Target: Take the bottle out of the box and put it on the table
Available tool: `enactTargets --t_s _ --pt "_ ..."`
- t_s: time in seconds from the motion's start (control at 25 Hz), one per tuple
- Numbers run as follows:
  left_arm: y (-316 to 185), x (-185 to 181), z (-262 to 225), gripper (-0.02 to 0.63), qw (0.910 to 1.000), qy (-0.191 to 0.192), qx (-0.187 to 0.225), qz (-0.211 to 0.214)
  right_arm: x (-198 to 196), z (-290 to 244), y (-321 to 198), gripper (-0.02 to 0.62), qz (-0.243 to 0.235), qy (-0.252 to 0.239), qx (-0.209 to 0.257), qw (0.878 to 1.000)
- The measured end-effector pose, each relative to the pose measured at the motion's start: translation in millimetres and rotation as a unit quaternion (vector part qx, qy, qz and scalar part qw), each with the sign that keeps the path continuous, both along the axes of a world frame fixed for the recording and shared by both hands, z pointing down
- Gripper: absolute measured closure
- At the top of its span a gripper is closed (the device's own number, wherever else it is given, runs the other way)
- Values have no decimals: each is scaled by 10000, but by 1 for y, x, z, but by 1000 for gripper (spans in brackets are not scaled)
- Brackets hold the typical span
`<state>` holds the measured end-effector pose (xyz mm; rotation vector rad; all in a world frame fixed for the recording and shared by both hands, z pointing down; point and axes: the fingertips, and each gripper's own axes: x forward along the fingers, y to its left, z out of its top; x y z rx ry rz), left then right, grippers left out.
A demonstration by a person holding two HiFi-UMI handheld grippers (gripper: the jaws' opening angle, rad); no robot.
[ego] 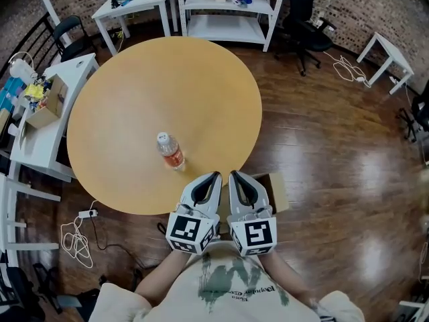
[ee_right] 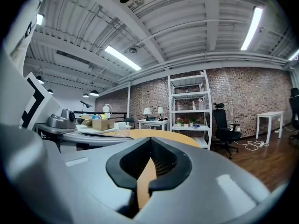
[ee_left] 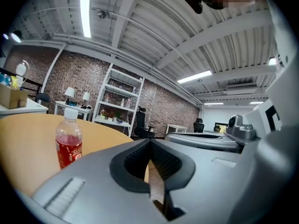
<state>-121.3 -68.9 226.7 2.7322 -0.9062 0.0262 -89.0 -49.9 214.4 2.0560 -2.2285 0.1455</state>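
A small clear bottle (ego: 171, 151) with red drink and a white cap stands upright on the round wooden table (ego: 134, 92), near its front edge. The left gripper view shows the same bottle (ee_left: 68, 141) to the left, ahead of the jaws. My left gripper (ego: 216, 176) and right gripper (ego: 232, 174) hover side by side just off the table's near edge, right of the bottle and apart from it. Each is shut with nothing between its jaws (ee_left: 149, 142) (ee_right: 150, 140). The open cardboard box (ego: 278, 192) sits on the floor beneath them, mostly hidden.
A white desk (ego: 40, 136) with a cardboard carton (ego: 48, 104) stands left of the table. White shelving (ego: 224, 9) and a black office chair (ego: 305, 29) are at the back. A power strip and cables (ego: 80, 230) lie on the wooden floor at lower left.
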Motion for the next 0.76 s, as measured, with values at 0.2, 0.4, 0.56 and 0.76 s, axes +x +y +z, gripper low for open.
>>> enactTargets --t_s 0.2,0.4,0.56,0.76 --pt "0 -5 0 609 10000 -12 -31 -60 0 2 0 597 -3 -89 -45 9999" --pt "-4 -7 1 609 9999 1 -27 -104 0 5 -4 598 -32 -37 -87 10000" --pt "-8 -6 1 609 9999 21 -41 -119 2 6 -8 598 -47 -19 -114 9999" --pt "-11 -6 1 609 9999 23 -30 -93 1 6 -10 597 -45 -4 -130 9999"
